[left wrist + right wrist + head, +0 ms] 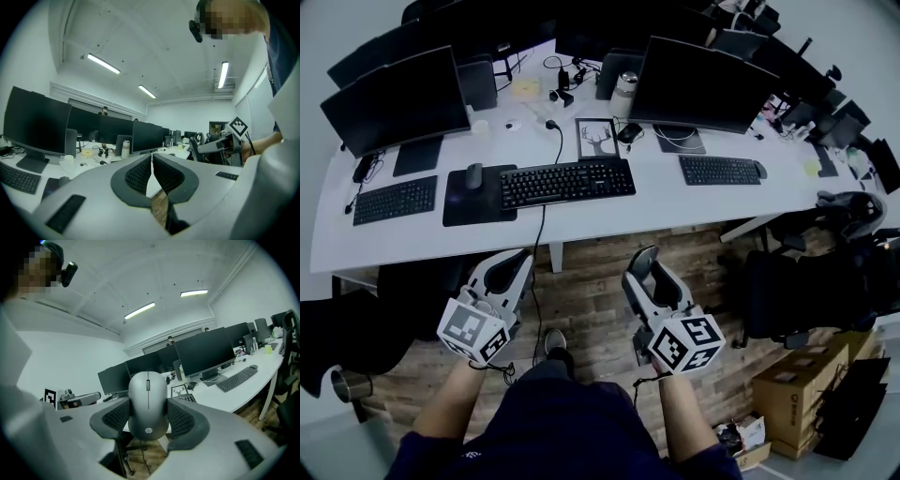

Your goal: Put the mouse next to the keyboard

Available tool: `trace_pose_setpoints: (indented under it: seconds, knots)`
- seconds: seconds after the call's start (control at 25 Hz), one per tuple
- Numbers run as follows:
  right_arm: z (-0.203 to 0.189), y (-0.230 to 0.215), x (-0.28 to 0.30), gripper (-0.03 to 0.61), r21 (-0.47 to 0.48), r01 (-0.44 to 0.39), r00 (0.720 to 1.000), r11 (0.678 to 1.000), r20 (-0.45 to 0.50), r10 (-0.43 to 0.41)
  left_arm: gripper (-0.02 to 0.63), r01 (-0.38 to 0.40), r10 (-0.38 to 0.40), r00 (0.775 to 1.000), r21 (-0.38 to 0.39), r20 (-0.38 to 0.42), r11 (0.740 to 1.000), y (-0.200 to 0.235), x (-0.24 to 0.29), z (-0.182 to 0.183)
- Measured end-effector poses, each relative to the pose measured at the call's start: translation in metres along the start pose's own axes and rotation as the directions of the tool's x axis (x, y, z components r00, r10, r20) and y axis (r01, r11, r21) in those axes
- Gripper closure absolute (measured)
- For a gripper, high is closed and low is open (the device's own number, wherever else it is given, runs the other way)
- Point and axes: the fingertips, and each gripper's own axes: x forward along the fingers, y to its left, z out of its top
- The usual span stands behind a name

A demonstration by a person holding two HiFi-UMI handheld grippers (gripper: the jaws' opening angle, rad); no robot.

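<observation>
Mouse (148, 404), grey, clamped by its sides in the right gripper (148, 414) at lower centre of the head view, short of the desk (609, 214); its smooth curved shell may slip free before reaching the keyboard (567, 182) at upper centre; left gripper (152, 164) clenched on nothing.

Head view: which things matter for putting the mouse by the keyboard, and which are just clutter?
Job: mouse gripped in right tool; centre keyboard, the likely target.

Lying about: left keyboard, right keyboard, deer picture, flask, second mouse, cardboard box.
</observation>
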Motion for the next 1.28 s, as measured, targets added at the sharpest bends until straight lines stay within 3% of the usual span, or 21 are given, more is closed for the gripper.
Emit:
trace_pose_setpoints:
  seconds: [0.8,1.28]
  knots:
    - [0.019,-0.010,0.040,0.324,0.001,0.028,1.000,1.000,0.008,-0.028,0.574,0.032,-0.032,0.999,0.002,0.010,0.999,0.035,0.033,0.012]
    - [0.029,-0.025,0.072,0.324,0.003,-0.002,1.000,1.000,-0.006,0.002,0.574,0.002,-0.002,1.000,0.005,0.007,1.000,0.053,0.056,0.015]
